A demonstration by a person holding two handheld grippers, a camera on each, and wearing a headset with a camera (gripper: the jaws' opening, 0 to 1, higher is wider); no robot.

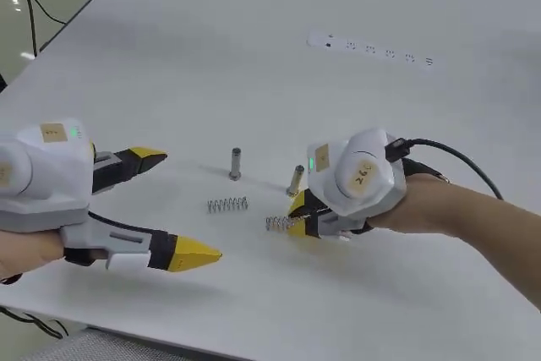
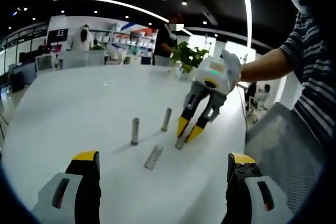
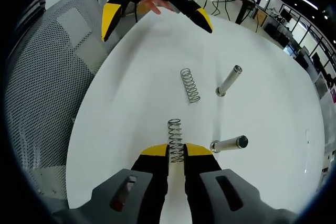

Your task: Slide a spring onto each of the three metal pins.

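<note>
Left of the upright grey steel pin [image 1: 235,163] on the white bench [image 1: 254,57], the left claw [image 1: 173,205] hung wide open and empty; a loose coiled wire spring [image 1: 227,204] lay just before that pin. Right of it, past a second pin [image 1: 295,180], the right claw [image 1: 299,219] pinched the end of another spring [image 1: 277,223]. This looked like the first pick-up; the next move would call for lifting it and lining its bore over a pin.

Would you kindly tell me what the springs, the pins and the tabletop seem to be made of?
Loose spring and the held spring in the right claw: thin coiled wire, grey and glinting, likely steel. Pins: smooth satin-grey rods with bright highlights, probably steel. Tabletop: white, matte, smooth; perhaps laminate, though uncertain.
</note>
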